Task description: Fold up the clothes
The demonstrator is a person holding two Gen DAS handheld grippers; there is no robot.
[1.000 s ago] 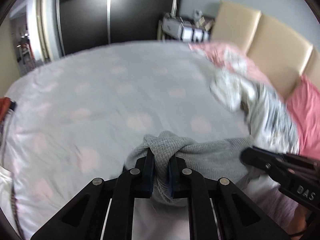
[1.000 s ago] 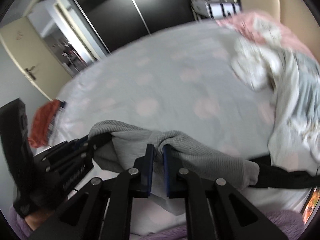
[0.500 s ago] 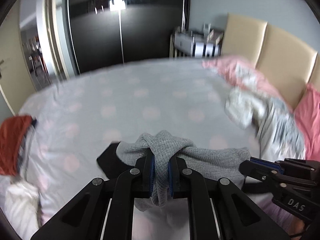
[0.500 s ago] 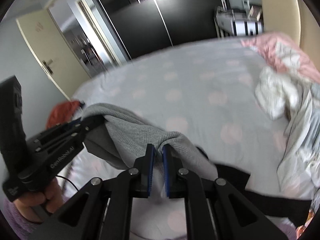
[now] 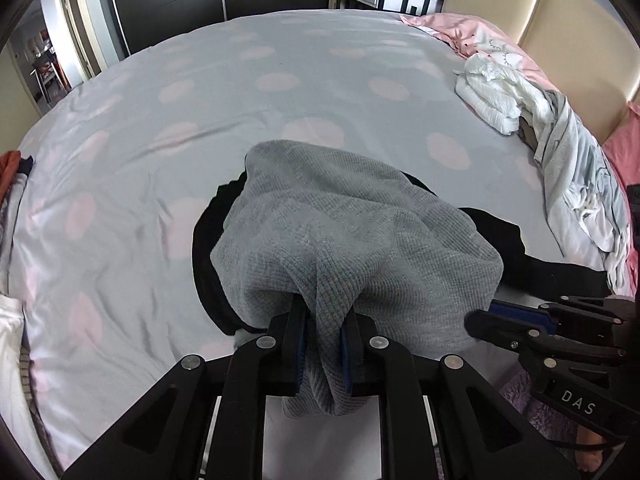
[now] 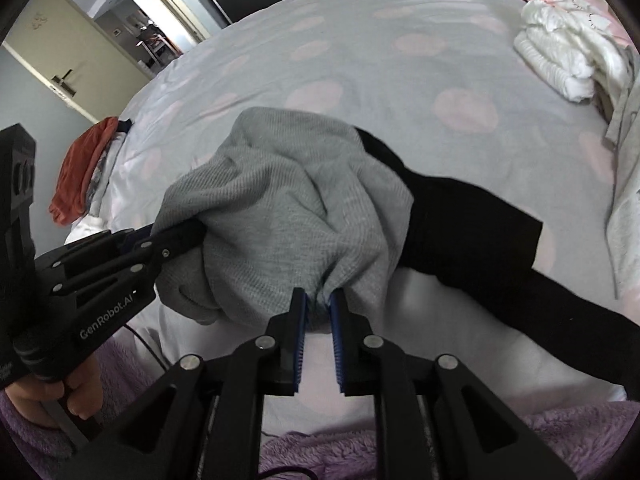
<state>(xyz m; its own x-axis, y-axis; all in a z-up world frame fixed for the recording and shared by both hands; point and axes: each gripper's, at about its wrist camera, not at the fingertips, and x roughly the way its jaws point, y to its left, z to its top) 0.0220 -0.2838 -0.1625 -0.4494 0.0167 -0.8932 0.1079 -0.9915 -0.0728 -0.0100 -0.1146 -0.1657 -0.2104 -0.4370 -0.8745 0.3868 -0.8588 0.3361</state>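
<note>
A grey waffle-knit garment [image 5: 352, 240] lies bunched on the spotted grey bedsheet [image 5: 280, 80], on top of a black garment [image 5: 540, 268]. My left gripper [image 5: 322, 320] is shut on the garment's near edge, and cloth hangs down between its pads. In the right wrist view the grey garment [image 6: 280, 208] fills the centre, with my right gripper [image 6: 318, 304] shut on a pinch of its near hem. The left gripper [image 6: 196, 236] grips its left side there. The black garment [image 6: 480, 232] stretches out to the right. In the left wrist view the right gripper [image 5: 480, 322] sits at the garment's right edge.
A heap of white and grey clothes [image 5: 520, 104] lies at the right by the pink bedding [image 5: 460, 32] and beige headboard [image 5: 560, 20]. An orange cloth [image 6: 80, 168] sits on a pile at the bed's left edge. A hand [image 6: 40, 396] in a purple fleece sleeve holds the left gripper.
Both grippers have come down and forward with the grey garment. It hung stretched between them before; now it rests slack on the bed over the black garment.
</note>
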